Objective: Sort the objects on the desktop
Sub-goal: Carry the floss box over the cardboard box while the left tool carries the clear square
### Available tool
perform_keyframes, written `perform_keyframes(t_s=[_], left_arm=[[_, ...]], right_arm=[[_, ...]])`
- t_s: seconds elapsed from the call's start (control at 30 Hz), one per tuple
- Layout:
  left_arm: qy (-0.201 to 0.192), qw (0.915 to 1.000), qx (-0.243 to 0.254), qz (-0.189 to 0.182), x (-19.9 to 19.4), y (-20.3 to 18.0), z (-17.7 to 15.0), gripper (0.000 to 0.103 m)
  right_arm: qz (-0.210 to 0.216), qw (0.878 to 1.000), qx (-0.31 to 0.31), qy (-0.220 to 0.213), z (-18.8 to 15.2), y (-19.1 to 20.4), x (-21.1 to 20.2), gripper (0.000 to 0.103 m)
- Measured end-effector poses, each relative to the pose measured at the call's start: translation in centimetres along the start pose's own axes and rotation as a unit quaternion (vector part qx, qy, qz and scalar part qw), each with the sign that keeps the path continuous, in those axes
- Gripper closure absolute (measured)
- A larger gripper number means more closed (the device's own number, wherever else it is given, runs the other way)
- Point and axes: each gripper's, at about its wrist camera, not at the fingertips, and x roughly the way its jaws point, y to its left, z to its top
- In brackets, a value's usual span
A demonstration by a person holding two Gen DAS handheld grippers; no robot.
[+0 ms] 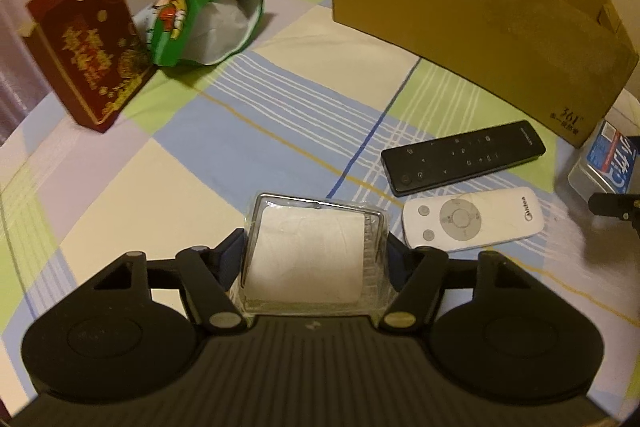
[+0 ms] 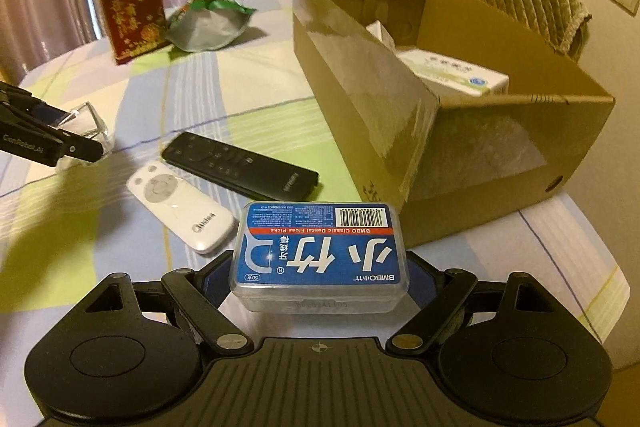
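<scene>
My left gripper [image 1: 316,255] is shut on a clear plastic box with white paper inside [image 1: 312,251], held just above the table; it also shows in the right wrist view [image 2: 86,131]. My right gripper [image 2: 320,267] is shut on a blue-labelled dental floss pick box [image 2: 320,251], also seen at the right edge of the left wrist view [image 1: 604,163]. A black remote [image 1: 464,157] [image 2: 240,165] and a white remote [image 1: 472,219] [image 2: 180,207] lie on the checked tablecloth between the grippers. An open cardboard box [image 1: 472,11] [image 2: 440,107] stands behind them.
A red gift box [image 1: 84,59] [image 2: 132,11] and an open green snack bag [image 1: 204,23] [image 2: 204,27] stand at the far left. A white tissue pack [image 2: 456,71] lies inside the cardboard box. A padded chair [image 2: 524,3] is behind the table.
</scene>
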Motion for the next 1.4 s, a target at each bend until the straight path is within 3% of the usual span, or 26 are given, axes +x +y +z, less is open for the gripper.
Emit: perform_keyframes(t_s=[0.7, 1.03, 1.4], left_arm=[[-0.029, 0.9908, -0.116, 0.063, -10.0, -3.1, -2.2, 0.038], [-0.054, 0.9878, -0.125, 0.077, -12.6, -5.0, -1.2, 0.038], [-0.061, 0.9888, -0.117, 0.071, -12.2, -7.2, 0.9, 0.038]], right_arm=[[0.099, 0.989, -0.083, -0.069, 5.2, 3.1, -4.6, 0.018], [0.111, 0.982, -0.1, -0.117, 8.6, 2.1, -5.8, 0.018], [0.101, 0.982, -0.086, -0.133, 9.6, -1.3, -6.2, 0.018]])
